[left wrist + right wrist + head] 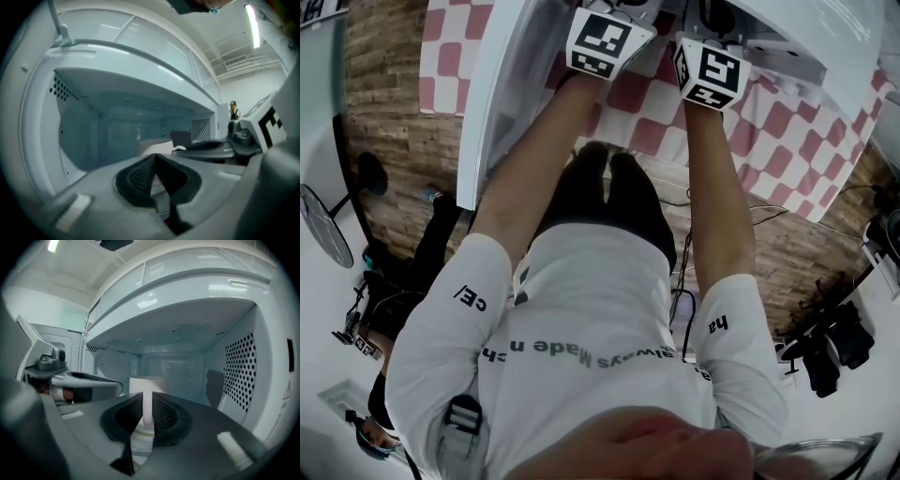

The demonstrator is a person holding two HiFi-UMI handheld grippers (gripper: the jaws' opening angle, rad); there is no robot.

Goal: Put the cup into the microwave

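Observation:
A white cup (pixel 148 383) stands inside the open microwave cavity (pixel 178 357). Its handle (pixel 147 409) sits upright between the pads of my right gripper (pixel 147 401), which is shut on it. The left gripper view shows the cup (pixel 153 146) just beyond my left gripper (pixel 155 160), whose pads meet with nothing between them. The right gripper's body (pixel 246 136) shows beside it. In the head view both marker cubes (pixel 606 41) (pixel 710 72) reach into the microwave (pixel 806 37). The jaws and cup are hidden there.
The microwave door (pixel 502 94) hangs open to the left of my left arm. A red-and-white checked cloth (pixel 787 131) covers the table under the microwave. The cavity's perforated right wall (pixel 241 366) is close to the right gripper. Stands and cables (pixel 356 309) lie on the floor.

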